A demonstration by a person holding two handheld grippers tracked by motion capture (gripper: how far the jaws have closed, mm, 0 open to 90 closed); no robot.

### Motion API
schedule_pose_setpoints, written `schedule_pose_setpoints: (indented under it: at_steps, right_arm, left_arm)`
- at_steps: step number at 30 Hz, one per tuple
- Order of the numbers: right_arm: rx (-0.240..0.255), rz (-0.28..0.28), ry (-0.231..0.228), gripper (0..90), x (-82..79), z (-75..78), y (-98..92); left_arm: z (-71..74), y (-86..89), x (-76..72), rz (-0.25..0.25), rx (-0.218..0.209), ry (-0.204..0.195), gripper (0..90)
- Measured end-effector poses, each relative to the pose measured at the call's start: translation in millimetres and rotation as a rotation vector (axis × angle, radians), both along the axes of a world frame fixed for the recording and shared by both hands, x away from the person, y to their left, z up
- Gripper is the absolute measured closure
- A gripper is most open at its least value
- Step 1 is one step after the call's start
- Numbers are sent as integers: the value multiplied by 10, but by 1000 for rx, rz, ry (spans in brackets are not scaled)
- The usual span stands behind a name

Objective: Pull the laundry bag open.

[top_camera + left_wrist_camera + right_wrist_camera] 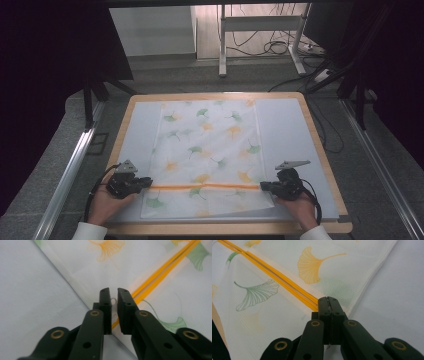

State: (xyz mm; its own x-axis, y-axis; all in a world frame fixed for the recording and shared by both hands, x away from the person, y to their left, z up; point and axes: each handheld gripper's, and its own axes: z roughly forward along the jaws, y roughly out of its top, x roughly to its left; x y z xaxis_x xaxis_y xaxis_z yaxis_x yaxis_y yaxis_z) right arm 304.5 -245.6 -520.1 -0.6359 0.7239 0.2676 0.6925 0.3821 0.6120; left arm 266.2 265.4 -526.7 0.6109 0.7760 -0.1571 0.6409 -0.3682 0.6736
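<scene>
A white cloth (207, 150) printed with green and orange ginkgo leaves lies flat on the pale mat (285, 130). Its near part is folded over, so two orange hems (205, 186) meet in a line between the grippers. My left gripper (149, 182) sits at the left end of that line. In the left gripper view its jaws (113, 291) stand a little apart over the cloth's edge (75, 282) and the orange hem (160, 272), pressing on nothing. My right gripper (262, 186) is at the right end, its jaws (327, 298) shut on the orange hem (277, 277).
The mat covers a wooden table (320, 145) with bare strips left and right of the cloth. Metal rails run along the floor at the left (70, 170) and the right (385, 165). A white desk frame with cables (260, 30) stands behind the table.
</scene>
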Motion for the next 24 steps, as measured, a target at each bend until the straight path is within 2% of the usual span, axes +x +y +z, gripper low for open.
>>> schedule_pose_setpoints:
  at_steps: [2, 3, 5, 8, 11, 15, 18, 22, 24]
  right_arm:
    - [38, 7, 8, 770, -13, 5, -14]
    - [50, 12, 2, 748, -28, 17, -18]
    - [41, 20, -29, 731, -60, 42, -17]
    - [60, 28, -66, 669, -95, 77, -23]
    - [67, 26, -97, 615, -110, 103, -33]
    - [82, 10, -140, 537, -100, 135, -61]
    - [88, -11, -154, 496, -82, 139, -89]
    - [73, -30, -190, 448, -64, 138, -145]
    - [70, -42, -208, 435, -55, 146, -187]
  left_arm:
    - [22, 24, 0, 19, -38, -11, 718]
    - [32, 28, 0, 33, -47, -18, 683]
    - [62, 38, 3, 58, -71, -31, 617]
    - [95, 31, -9, 59, -103, -42, 563]
    - [135, 1, -37, 100, -98, -82, 542]
    - [199, -28, -57, 162, -94, -131, 442]
    - [224, -29, -69, 196, -93, -155, 379]
    - [216, 8, -73, 229, -61, -175, 338]
    - [206, 32, -76, 242, -30, -192, 332]
